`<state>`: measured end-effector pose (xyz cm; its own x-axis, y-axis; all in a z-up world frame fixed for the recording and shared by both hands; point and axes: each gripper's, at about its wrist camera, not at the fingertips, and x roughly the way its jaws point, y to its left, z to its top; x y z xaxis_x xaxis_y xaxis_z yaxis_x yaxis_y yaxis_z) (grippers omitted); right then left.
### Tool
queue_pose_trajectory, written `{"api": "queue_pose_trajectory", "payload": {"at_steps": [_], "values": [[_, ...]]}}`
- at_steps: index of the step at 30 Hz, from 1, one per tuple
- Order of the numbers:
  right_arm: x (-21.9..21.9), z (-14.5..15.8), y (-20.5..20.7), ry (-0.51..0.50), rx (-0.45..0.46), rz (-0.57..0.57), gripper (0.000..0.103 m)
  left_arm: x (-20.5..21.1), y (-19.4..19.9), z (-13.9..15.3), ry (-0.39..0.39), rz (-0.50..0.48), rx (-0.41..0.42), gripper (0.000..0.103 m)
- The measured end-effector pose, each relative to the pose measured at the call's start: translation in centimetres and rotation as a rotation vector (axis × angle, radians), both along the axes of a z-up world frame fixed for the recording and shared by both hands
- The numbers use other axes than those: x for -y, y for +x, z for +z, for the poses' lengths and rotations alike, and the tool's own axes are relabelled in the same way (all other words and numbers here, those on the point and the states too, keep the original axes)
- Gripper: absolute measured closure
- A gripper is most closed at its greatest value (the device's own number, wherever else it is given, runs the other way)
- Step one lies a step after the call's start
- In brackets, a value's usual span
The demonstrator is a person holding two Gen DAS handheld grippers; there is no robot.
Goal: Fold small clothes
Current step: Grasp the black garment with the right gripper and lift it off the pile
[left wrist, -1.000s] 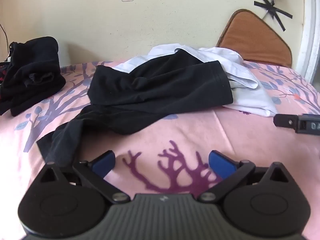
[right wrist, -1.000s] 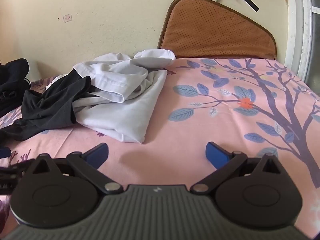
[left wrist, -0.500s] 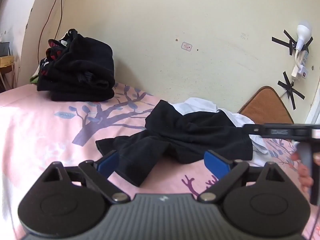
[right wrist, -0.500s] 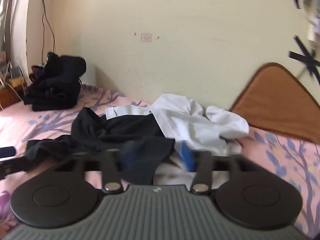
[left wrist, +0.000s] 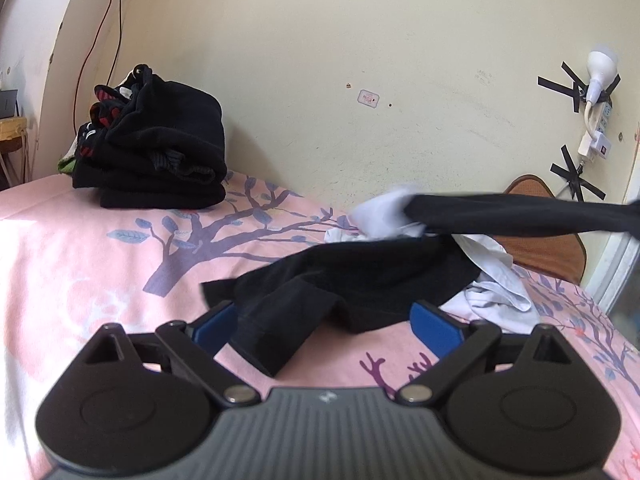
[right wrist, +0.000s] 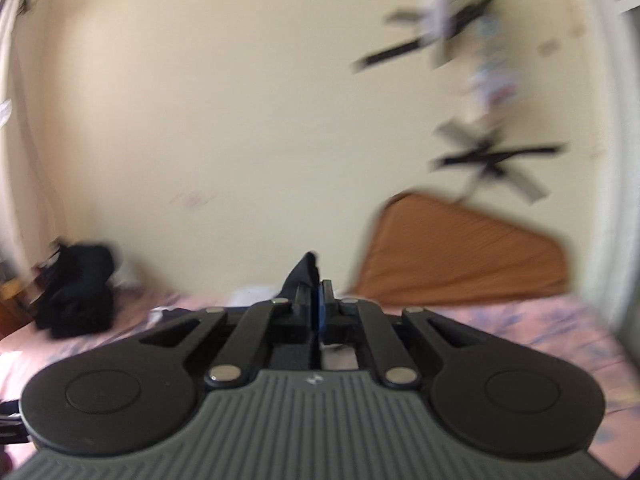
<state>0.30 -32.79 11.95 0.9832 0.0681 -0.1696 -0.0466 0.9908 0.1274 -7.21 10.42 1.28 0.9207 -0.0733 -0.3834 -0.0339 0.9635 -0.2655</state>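
A crumpled black garment (left wrist: 360,280) lies on the pink tree-print bed sheet (left wrist: 80,264), partly over a white garment (left wrist: 500,276). One edge of the black garment (left wrist: 520,216) is pulled up into a taut band running off to the right. My right gripper (right wrist: 316,304) is shut on that edge, its jaws closing tight, and a black fold (right wrist: 306,276) pokes out above the pads. This view is motion-blurred. My left gripper (left wrist: 324,326) stands open low over the sheet. A leg of the black garment lies between its blue pads (left wrist: 218,326), which are not pressing on it.
A stack of folded dark clothes (left wrist: 160,152) sits at the back left against the wall, blurred in the right wrist view (right wrist: 76,292). A brown cushion (right wrist: 460,252) leans on the wall at the right. A lamp and power strip (left wrist: 596,92) are taped above it.
My right gripper went from wide open to shut on the black garment and rose, drawing its edge up taut. The left gripper swung left and stayed open.
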Motion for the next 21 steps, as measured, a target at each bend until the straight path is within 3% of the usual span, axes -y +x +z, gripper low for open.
{"api": "queue_pose_trajectory", "payload": {"at_steps": [5, 10, 12, 16, 21], "values": [[9.2, 0.8, -5.2, 0.056, 0.051, -0.337, 0.097, 0.1, 0.2, 0.1, 0.017, -0.012, -0.014, 0.006], [11.7, -0.1, -7.0, 0.165, 0.037, -0.36, 0.097, 1.0, 0.1, 0.4, 0.063, -0.067, -0.006, 0.005], [10.6, 0.1, -6.5, 0.191, 0.029, -0.286, 0.097, 1.2, -0.3, 0.6, 0.065, -0.084, -0.001, 0.005], [5.1, 2.8, -4.3, 0.247, 0.033, 0.01, 0.097, 0.3, -2.2, 2.4, 0.004, -0.124, 0.034, 0.005], [-7.6, 10.3, 0.7, 0.242, 0.032, 0.439, 0.097, -2.1, -5.0, 5.4, 0.049, -0.067, 0.109, 0.004]]}}
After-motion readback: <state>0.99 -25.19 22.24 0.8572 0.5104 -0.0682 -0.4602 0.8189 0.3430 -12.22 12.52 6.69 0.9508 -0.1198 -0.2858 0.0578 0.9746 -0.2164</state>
